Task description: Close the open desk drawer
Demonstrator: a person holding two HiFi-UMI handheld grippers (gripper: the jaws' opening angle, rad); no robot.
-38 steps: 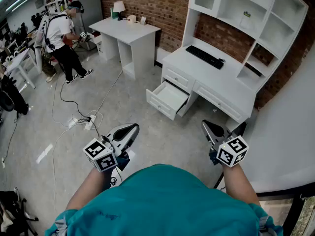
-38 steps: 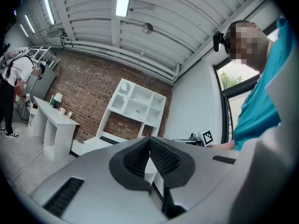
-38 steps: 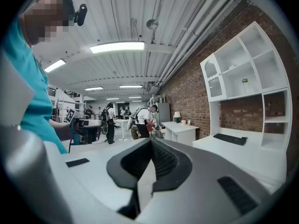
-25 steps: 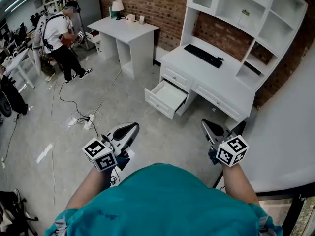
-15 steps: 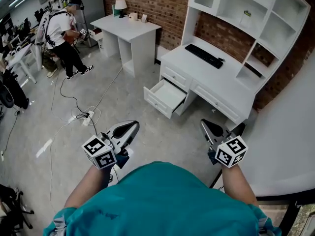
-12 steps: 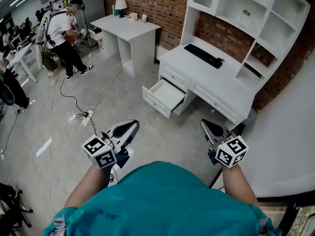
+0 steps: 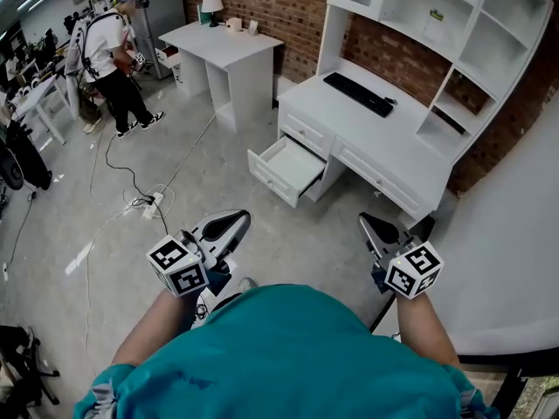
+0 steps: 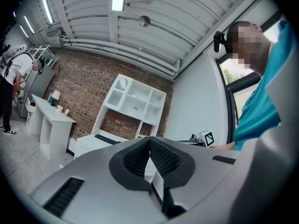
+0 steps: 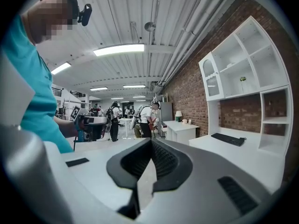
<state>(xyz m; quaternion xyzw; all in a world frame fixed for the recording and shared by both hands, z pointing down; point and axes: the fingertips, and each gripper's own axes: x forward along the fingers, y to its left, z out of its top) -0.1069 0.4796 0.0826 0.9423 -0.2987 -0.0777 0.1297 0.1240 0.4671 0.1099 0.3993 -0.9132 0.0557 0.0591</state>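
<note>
The drawer point(image 7: 284, 168) stands pulled out from the left end of the desk point(image 7: 384, 147), far ahead and well apart from both grippers. The left gripper point(image 7: 238, 219) and right gripper point(image 7: 367, 223) are held near the person's body, each with its jaws pressed together and nothing between them. The step in hand looks like the approach. To do it well, get closer, set 1 closed tip against the middle of the drawer front and push straight along the runners, not at a corner, so it does not skew. The front may carry a knob; it is too small to tell.
</note>
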